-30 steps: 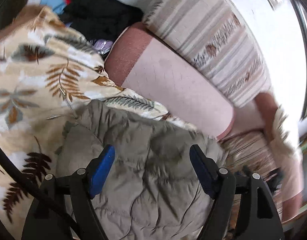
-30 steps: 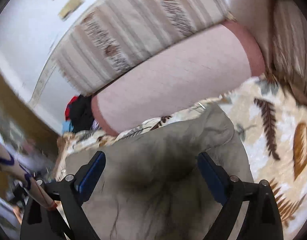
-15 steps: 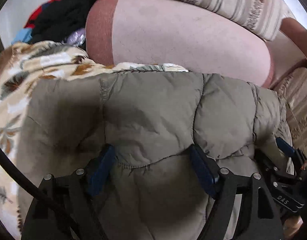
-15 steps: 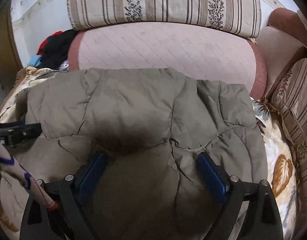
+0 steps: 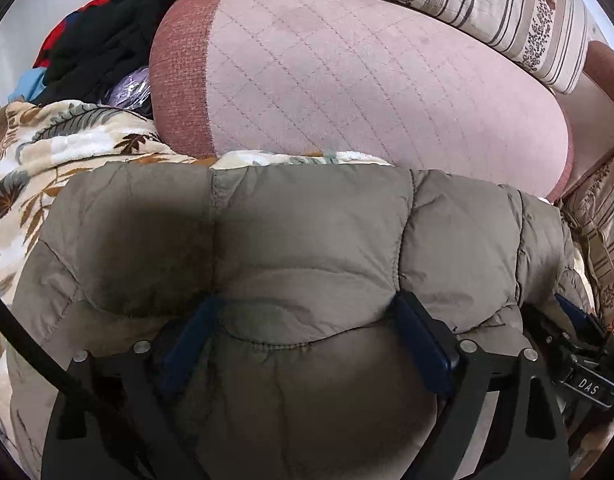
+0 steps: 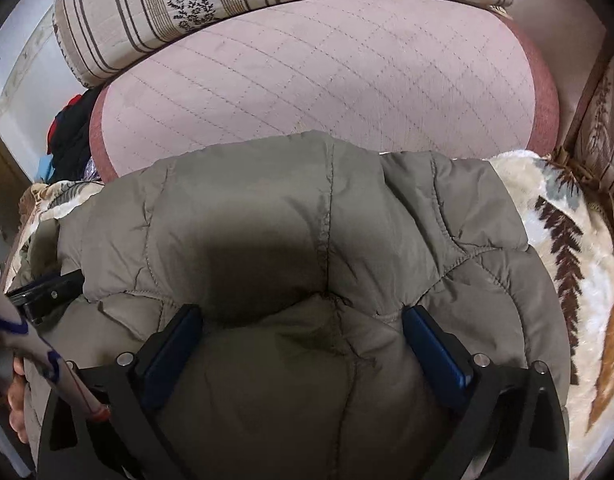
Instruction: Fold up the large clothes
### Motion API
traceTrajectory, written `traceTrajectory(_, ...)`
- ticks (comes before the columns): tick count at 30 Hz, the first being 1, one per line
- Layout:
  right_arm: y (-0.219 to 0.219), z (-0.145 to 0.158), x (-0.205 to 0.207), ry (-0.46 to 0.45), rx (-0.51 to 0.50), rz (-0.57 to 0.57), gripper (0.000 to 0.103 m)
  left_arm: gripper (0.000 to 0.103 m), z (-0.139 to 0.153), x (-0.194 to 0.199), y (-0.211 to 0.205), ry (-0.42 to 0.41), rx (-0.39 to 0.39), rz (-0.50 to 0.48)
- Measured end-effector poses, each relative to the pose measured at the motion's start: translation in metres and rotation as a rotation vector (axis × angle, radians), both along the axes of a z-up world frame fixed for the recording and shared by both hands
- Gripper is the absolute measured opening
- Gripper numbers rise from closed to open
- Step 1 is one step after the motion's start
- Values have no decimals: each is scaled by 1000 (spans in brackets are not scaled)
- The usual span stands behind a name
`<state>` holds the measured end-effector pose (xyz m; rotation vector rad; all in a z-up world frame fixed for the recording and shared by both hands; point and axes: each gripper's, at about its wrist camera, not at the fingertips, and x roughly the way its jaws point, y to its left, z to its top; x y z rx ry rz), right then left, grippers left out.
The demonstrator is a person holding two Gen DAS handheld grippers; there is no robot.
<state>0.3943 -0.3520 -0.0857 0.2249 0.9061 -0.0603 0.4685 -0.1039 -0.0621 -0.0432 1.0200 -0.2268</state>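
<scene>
Both grippers, left (image 5: 307, 320) and right (image 6: 303, 320), are opening over the olive puffer jacket (image 6: 307, 208) on the leaf-print blanket (image 6: 567, 240); a pink bolster (image 5: 367, 80) lies behind.

jacket (image 5: 307, 240) underside hidden, near edge cropped

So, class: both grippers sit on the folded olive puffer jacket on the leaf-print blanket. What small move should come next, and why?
Probably lift both grippers straight up, clear of the jacket. The fold appears laid: its far edge lies along the pink bolster. The jaws of the left gripper and right gripper are opening, fabric bulging between them, so a sideways pull could drag the fold.
</scene>
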Motion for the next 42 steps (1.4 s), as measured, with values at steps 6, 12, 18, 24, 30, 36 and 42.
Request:
traceTrajectory(6,6,20,-12,-2,-79,-33,102,92,20,-10,24,14,-52,48)
traceTrajectory(12,-7,35,-59,-62,-175,-48,102,92,37,-38,102,-43,-66,155)
traceTrajectory(18,-46,17,-67,-22,-103,-155,102,92,2,-37,164,41,-62,299)
traceTrajectory(24,-70,24,-85,1,-152,-234,102,92,14,-49,193,28,-92,345)
traceTrajectory(30,-83,46,-144,-7,-158,-260,102,92,46,-94,200,-36,-27,325)
traceTrajectory(36,-53,49,-216,-16,-133,-216,102,92,60,-163,196,-71,48,291)
traceTrajectory(42,-12,38,-279,-8,-60,-182,102,92,55,-237,188,-64,54,275)
